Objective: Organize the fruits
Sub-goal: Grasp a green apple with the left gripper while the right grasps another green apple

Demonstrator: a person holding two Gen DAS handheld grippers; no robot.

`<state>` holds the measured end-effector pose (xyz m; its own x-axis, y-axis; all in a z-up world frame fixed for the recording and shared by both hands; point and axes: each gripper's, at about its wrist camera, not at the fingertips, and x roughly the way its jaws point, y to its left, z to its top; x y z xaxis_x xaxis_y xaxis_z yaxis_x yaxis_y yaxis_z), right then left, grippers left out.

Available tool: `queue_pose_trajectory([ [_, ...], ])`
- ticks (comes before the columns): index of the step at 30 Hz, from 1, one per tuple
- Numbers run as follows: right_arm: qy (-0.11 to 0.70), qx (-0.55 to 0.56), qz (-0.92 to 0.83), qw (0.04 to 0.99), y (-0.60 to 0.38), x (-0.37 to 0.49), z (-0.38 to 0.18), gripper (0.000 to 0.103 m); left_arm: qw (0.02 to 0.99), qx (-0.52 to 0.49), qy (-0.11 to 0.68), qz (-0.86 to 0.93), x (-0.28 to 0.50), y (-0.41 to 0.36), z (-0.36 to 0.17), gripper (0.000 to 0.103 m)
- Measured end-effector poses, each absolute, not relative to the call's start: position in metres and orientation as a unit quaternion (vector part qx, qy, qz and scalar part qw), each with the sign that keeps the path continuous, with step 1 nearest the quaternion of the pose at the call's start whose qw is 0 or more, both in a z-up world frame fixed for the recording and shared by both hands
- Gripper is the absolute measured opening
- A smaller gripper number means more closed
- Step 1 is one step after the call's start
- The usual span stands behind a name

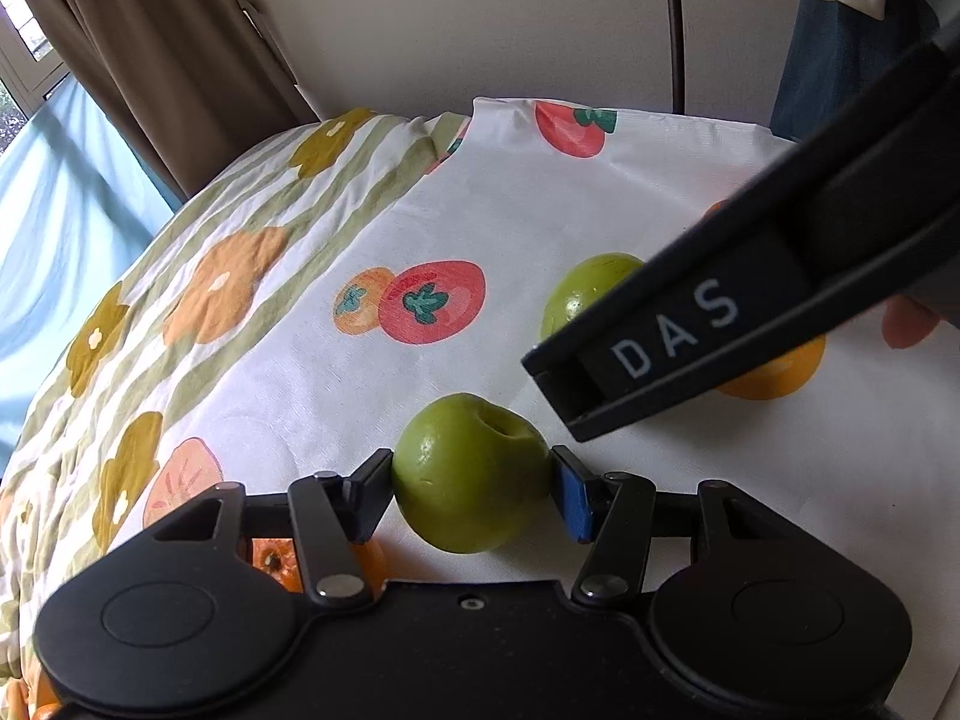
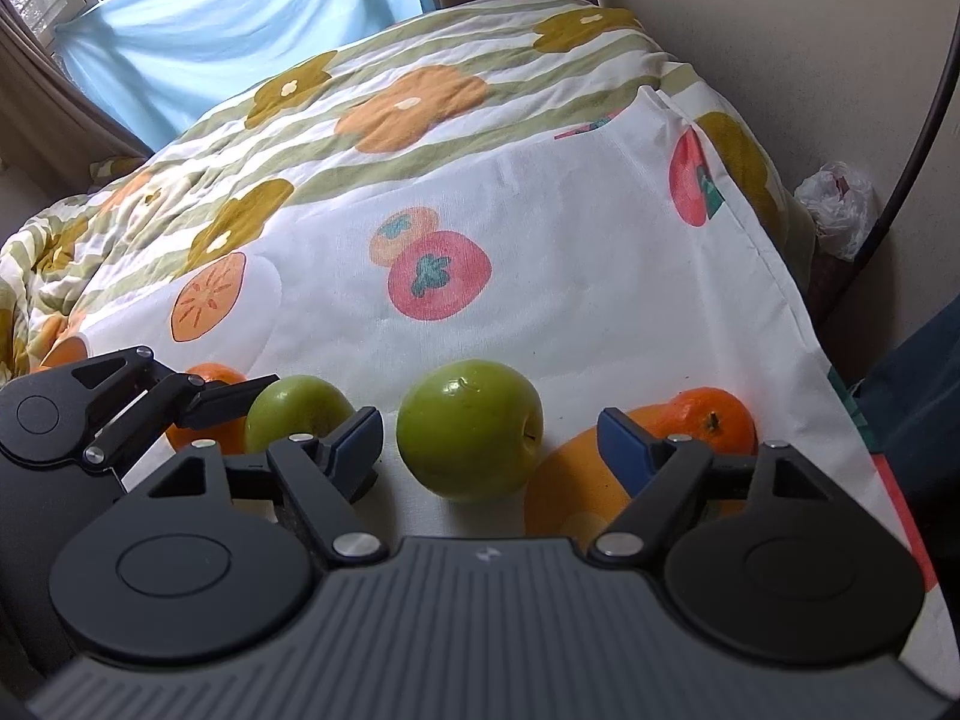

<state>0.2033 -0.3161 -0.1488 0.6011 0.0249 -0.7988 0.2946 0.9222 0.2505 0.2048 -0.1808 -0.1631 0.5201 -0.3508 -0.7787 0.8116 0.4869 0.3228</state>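
On a fruit-print cloth [image 2: 570,228] spread over a bed, the left gripper [image 1: 471,483] clamps a green apple [image 1: 471,480] between both pads. The right gripper [image 2: 492,441] stands wide apart — a second green apple [image 2: 471,429] sits untouched between its fingers, oranges [image 2: 711,420] just beside it.

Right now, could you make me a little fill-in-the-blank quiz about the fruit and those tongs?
1. The left tongs grip a ____ apple.
2. The right tongs, open, have a second green apple ____ their fingers.
3. The fruit lies on a white cloth printed with red and orange ____.

Missing words: green; between; fruit
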Motion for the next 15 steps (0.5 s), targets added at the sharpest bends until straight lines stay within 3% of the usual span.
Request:
queue_pose_trajectory([
  [15,0.445,0.202,-0.061,0.87,-0.318,0.209,-0.158,0.078,0.806,0.33,0.342,-0.353,0.189,-0.174,-0.161,0.06],
])
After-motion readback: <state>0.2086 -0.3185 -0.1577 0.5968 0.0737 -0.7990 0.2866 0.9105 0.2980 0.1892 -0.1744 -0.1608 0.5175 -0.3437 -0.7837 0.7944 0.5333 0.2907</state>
